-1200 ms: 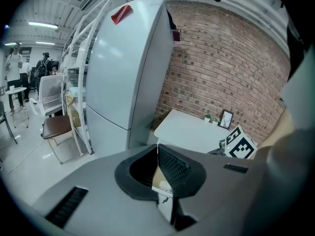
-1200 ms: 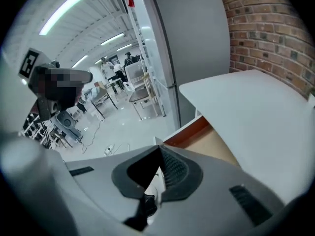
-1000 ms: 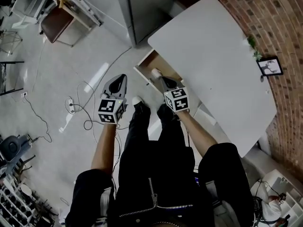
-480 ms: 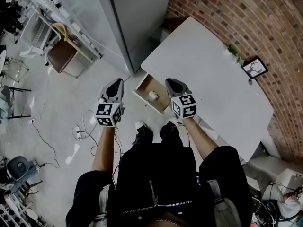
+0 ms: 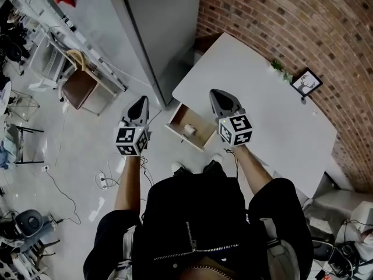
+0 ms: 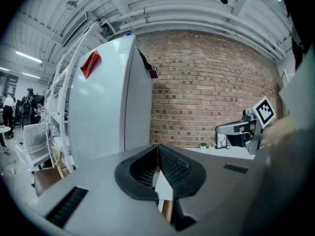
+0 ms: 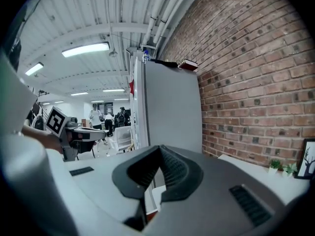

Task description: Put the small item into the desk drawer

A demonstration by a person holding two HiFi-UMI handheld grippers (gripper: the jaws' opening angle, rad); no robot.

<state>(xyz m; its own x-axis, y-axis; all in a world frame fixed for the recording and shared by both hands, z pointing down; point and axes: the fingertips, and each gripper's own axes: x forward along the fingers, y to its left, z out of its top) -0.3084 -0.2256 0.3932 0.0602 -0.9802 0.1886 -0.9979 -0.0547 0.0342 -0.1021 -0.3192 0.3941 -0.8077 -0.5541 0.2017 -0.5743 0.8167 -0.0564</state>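
Brick wall (image 5: 280, 16), white desk (image 5: 274, 115), small item (image 5: 189, 129) in open drawer (image 5: 204, 136), left gripper (image 5: 141, 102) and right gripper (image 5: 217, 94) closed, empty

Red brick wall (image 5: 280, 22) behind white desk (image 5: 274, 115); framed picture (image 5: 307, 82), small plant (image 5: 278, 66) at desk's wall edge. Tall grey cabinet (image 5: 157, 22) just beside desk. Pale grey floor (image 5: 76, 150), cables (image 5: 63, 188) trailing across. Brown chair (image 5: 78, 88) by white rack (image 5: 93, 69). Strip lights (image 7: 86, 49) on white ceiling (image 7: 98, 14).

Workshop clutter round a brick corner.
Brick wall (image 5: 280, 22) far right, framed picture (image 5: 307, 83) and small plant (image 5: 278, 66) at its foot; tall grey cabinet (image 5: 163, 22) far centre; brown-seated chair (image 5: 80, 89) left; cables (image 5: 61, 186) and power strip (image 5: 103, 179) on floor (image 5: 81, 139), near left.
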